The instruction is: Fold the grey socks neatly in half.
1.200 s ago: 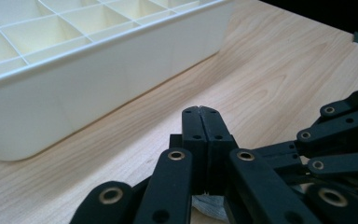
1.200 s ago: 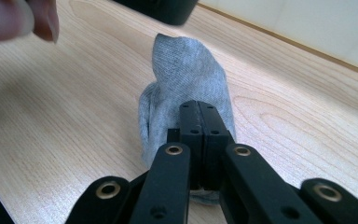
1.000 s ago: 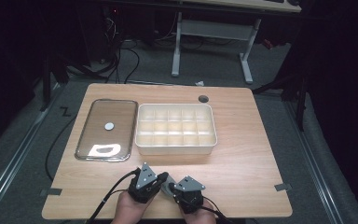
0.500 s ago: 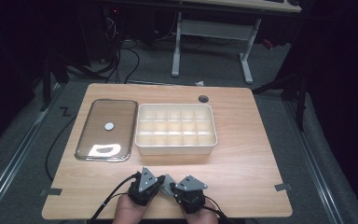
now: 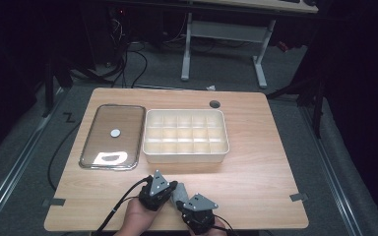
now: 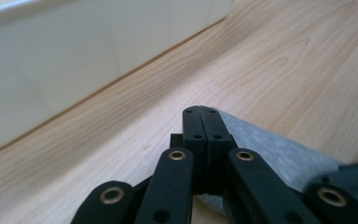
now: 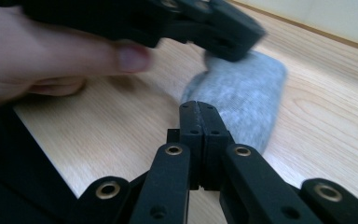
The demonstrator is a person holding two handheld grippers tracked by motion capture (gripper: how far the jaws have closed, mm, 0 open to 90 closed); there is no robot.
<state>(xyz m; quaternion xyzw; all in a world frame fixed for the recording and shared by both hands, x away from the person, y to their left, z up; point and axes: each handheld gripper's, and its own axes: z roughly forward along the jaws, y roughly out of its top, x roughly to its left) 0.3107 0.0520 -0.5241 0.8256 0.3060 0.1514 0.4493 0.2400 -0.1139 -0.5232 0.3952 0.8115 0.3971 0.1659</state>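
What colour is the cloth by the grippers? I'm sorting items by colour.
Grey, plain and unpatterned: the cloth shows best in the right gripper view.

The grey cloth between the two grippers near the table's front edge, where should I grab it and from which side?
Probably the free rounded end of the grey cloth, taken from above. It lies flat and limp on the table, so jaws would need to pinch a fold upward. Both the left gripper and right gripper are shut and would have to open first.
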